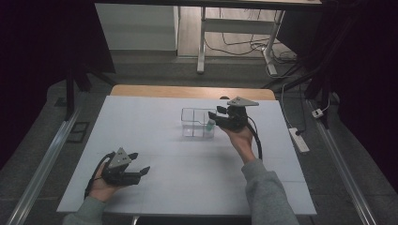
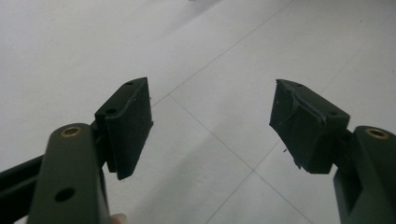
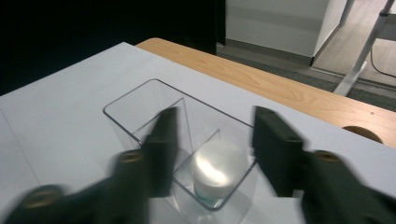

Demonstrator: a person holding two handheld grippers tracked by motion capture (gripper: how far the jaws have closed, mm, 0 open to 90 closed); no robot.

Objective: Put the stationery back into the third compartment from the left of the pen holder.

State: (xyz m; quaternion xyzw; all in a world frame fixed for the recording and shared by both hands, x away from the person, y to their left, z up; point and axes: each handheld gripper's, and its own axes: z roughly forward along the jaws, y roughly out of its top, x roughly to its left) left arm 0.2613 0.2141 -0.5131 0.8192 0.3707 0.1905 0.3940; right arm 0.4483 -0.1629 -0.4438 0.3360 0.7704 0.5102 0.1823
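Two compartments divide the clear plastic box [image 1: 197, 123], and a small white-capped bottle [image 3: 218, 171] with a greenish base stands upright in the compartment nearer the right tongs [image 1: 224, 118], toward 1 o'clock of the desk's centre. Judged from its size, the bottle is light and rigid; its smooth round cap may slip, so a hold across the sides just below the cap seems soundest, with the thin box walls leaving little room for the jaws. The right tongs are released, jaws spread either side of the bottle above the box rim, touching nothing so far as the blurred right gripper view shows. The left tongs [image 1: 126, 168] rest at about 8 o'clock, well apart from the box, jaws wide and empty over bare surface. A white, faintly seamed covering lies over the desk [image 1: 155, 140], whose wooden edge shows at 12 o'clock. Beyond lie grey floor, table legs, trailing cables and a power strip [image 1: 299, 139].
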